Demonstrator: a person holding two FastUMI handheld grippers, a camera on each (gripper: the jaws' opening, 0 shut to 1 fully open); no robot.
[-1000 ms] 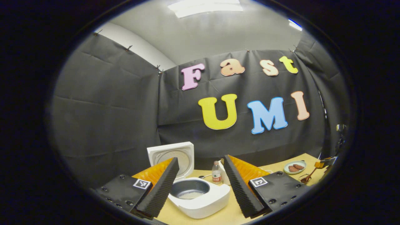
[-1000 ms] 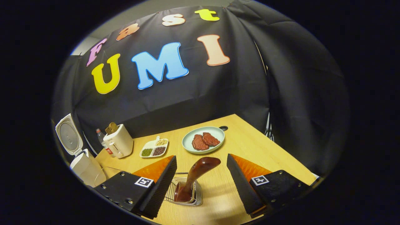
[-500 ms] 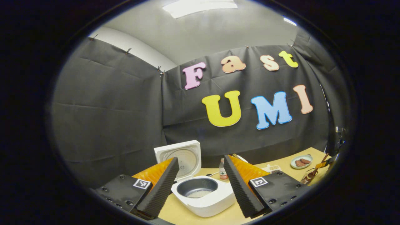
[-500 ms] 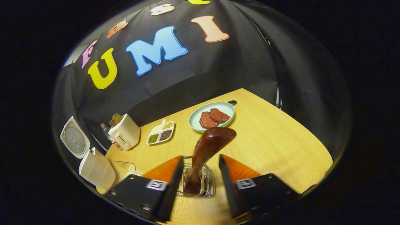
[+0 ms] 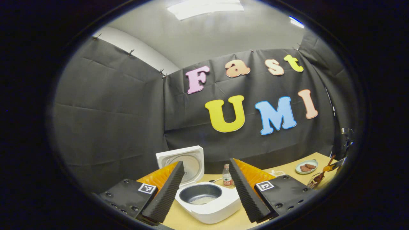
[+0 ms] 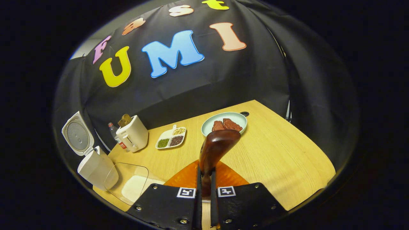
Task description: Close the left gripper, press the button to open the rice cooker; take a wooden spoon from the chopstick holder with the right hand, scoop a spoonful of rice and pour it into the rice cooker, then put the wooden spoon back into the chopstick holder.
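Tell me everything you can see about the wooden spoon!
The wooden spoon is dark reddish-brown, smooth and shiny, like polished wood. In the right gripper view its thick rounded end points up and leans a little to the right. Lower down, the right gripper has both fingers shut tight on it. The part below the fingers is hidden, so whether it touches its holder can't be told.
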